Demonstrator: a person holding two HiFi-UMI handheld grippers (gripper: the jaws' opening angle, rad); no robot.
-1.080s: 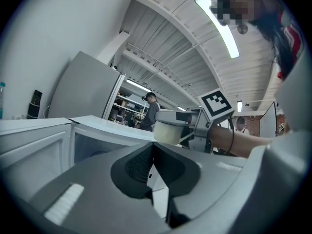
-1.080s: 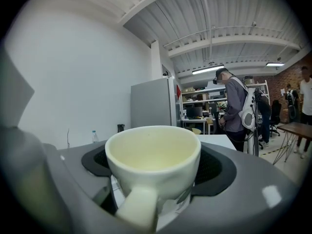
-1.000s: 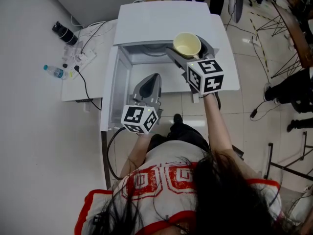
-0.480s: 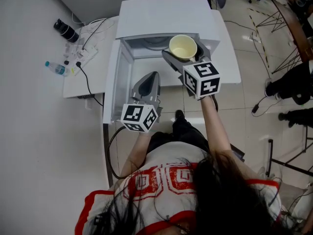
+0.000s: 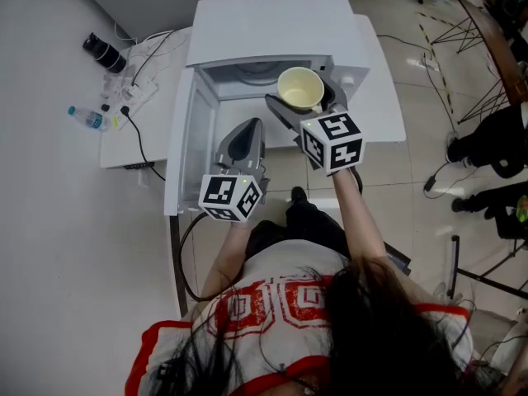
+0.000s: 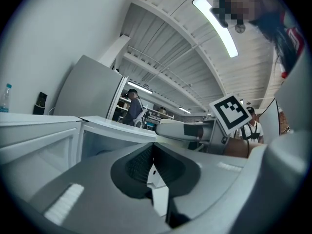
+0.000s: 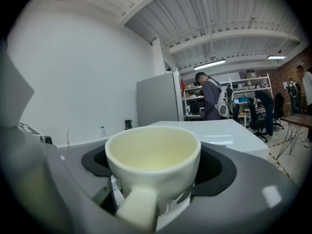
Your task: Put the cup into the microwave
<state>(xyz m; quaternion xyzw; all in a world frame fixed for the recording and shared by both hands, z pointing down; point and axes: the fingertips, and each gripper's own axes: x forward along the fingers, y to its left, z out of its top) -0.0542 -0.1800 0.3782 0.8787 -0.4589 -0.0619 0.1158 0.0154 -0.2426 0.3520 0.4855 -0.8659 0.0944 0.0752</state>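
A cream cup stands upright between the jaws of my right gripper, which is shut on it just in front of the white microwave. The microwave's cavity is open, with its door swung out to the left. In the right gripper view the cup fills the middle, handle towards the camera, empty inside, held by my right gripper. My left gripper hangs lower, in front of the open door, its jaws shut with nothing in them. In its own view the left gripper points up at the microwave's edge.
A white side table left of the microwave carries a water bottle, a power strip with cables and a black object. Chair legs and people's legs stand on the floor at the right.
My right gripper has carried the cup left and a little closer to the microwave's opening. The left gripper has barely moved.
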